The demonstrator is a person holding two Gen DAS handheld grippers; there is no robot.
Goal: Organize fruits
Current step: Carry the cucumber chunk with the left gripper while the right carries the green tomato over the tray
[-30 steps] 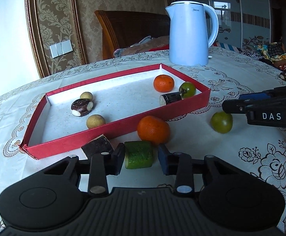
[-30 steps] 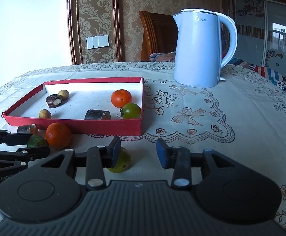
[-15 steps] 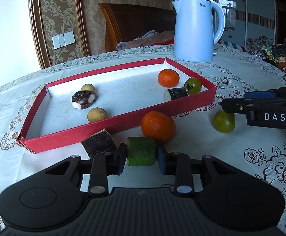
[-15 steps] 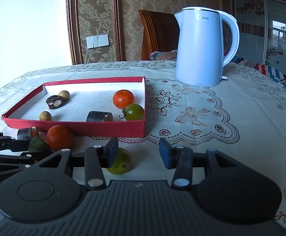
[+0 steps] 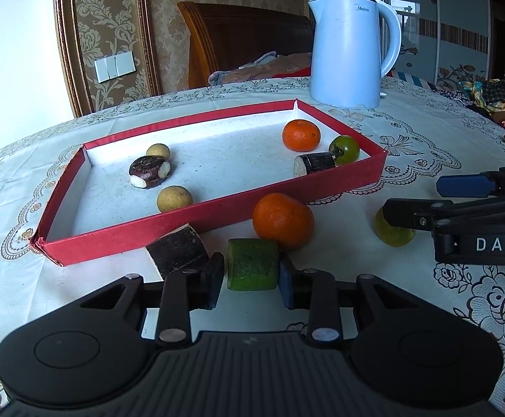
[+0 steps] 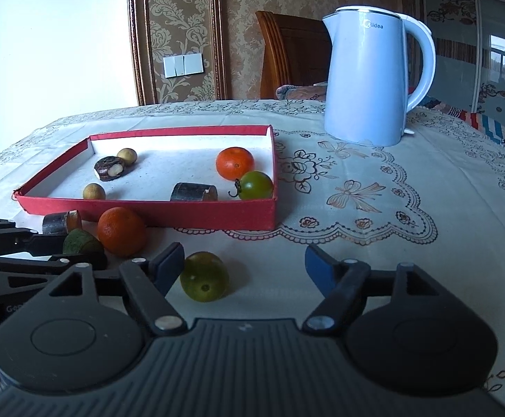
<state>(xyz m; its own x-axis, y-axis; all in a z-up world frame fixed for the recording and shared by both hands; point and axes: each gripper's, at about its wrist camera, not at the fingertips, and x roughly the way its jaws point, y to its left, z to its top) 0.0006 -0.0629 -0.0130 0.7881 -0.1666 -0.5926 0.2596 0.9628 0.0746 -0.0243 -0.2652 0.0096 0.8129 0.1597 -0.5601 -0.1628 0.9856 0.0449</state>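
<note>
The left gripper [image 5: 251,279] has its fingers clamped on the green fruit chunk [image 5: 252,268], low centre of the frame. The right gripper [image 6: 243,267] has just been spreading its fingers — the green round fruit [image 6: 204,276] sits between them, untouched, on the desk [image 6: 374,243]. Centre that fruit before squeezing; lift the chunk clear over the red tray [image 5: 217,213] wall — mid frame.

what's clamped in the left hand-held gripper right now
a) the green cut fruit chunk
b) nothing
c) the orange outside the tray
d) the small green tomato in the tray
a: in the left wrist view the left hand-held gripper has both pads pressed on the green cut fruit chunk, just in front of the red tray.
</note>
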